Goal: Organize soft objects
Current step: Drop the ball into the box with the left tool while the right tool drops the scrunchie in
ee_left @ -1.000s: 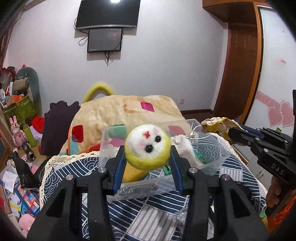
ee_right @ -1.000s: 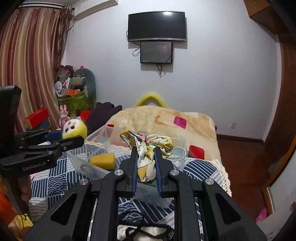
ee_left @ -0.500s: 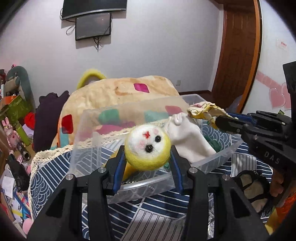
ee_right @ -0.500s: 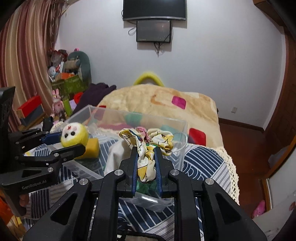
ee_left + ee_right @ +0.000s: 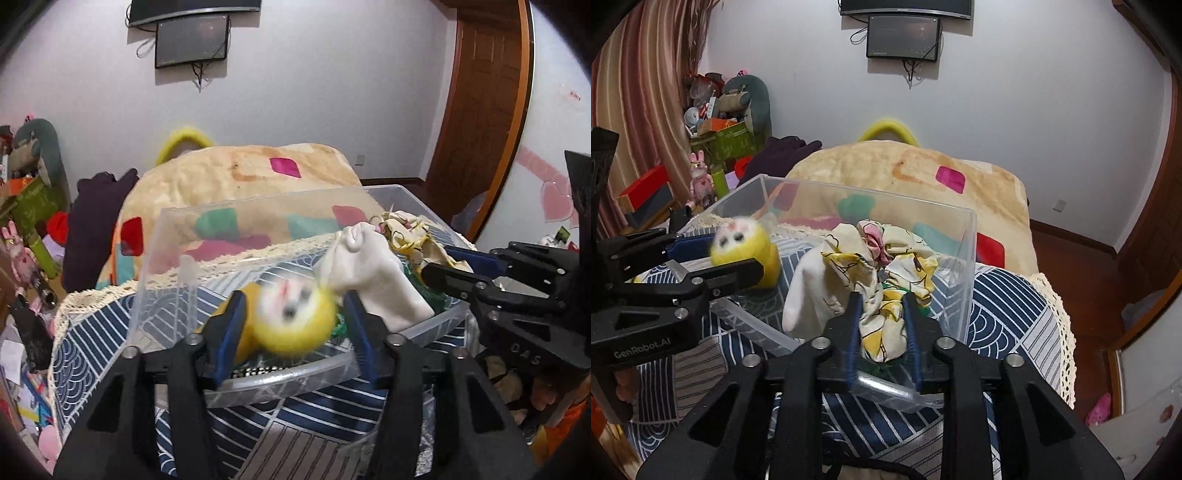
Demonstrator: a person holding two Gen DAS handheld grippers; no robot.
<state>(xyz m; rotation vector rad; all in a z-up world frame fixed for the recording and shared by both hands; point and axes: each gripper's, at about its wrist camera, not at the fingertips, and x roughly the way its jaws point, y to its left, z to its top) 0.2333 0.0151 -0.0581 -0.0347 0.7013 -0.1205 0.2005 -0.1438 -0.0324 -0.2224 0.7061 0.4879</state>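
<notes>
A clear plastic bin (image 5: 166,258) (image 5: 967,258) sits on the blue patterned bedspread. My left gripper (image 5: 291,317) is over the bin's left part with jaws spread. A yellow plush toy with a white face (image 5: 291,317) (image 5: 738,243) is blurred between them, dropping free. My right gripper (image 5: 881,325) is over the bin's right part with jaws spread. A yellow floral cloth (image 5: 886,266) (image 5: 410,236) hangs loose between them, resting in the bin. A white sock (image 5: 373,273) (image 5: 812,288) lies in the bin between the two.
A beige blanket with coloured patches (image 5: 240,177) is heaped behind the bin. Toys and boxes (image 5: 716,140) crowd the left side. A wooden door (image 5: 476,110) is at the right. A dark strap (image 5: 871,469) lies on the bed below my right gripper.
Both grippers moved down over the bin and opened. The plush toy slipped from the left jaws. The floral cloth was let go and settled in the bin.
</notes>
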